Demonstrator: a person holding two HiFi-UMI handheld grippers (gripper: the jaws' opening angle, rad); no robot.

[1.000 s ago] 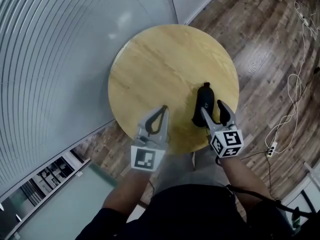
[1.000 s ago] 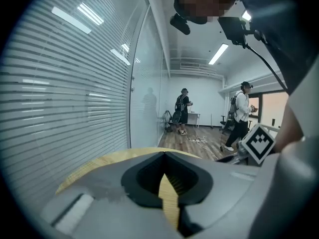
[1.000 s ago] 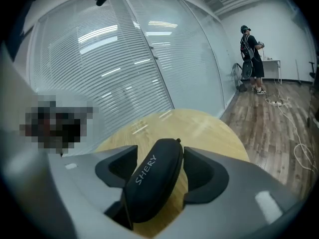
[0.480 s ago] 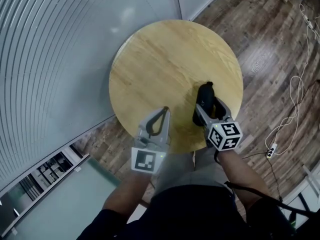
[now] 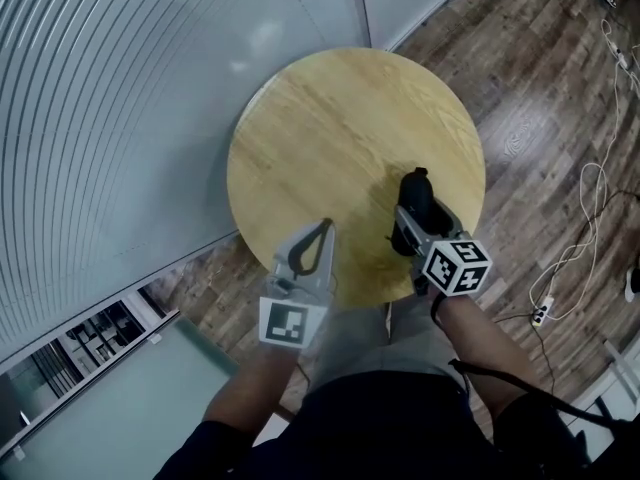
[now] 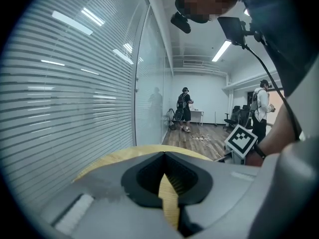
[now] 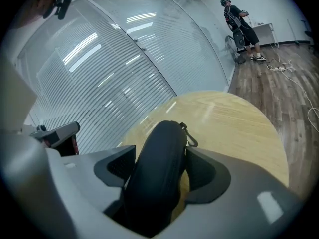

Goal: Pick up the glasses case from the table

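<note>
A black zipped glasses case (image 5: 414,190) lies near the right edge of the round wooden table (image 5: 320,138). My right gripper (image 5: 419,219) straddles its near end. In the right gripper view the case (image 7: 162,178) fills the space between the two jaws, and its zip pull (image 7: 188,135) points away. The jaws are closing, and I see no firm press of the pads on the case. My left gripper (image 5: 327,224) hovers over the table's front edge with its tips together and nothing in it; in its own view the gripper (image 6: 164,154) also shows shut.
A curved glass wall with blinds (image 5: 120,118) runs along the left of the table. White cables (image 5: 590,188) and a power strip (image 5: 545,304) lie on the wooden floor at right. Two people (image 6: 185,108) stand far off across the room.
My right gripper has rolled and slid forward, so its jaws now sit on either side of the case instead of just behind it. The left gripper has stayed put.
</note>
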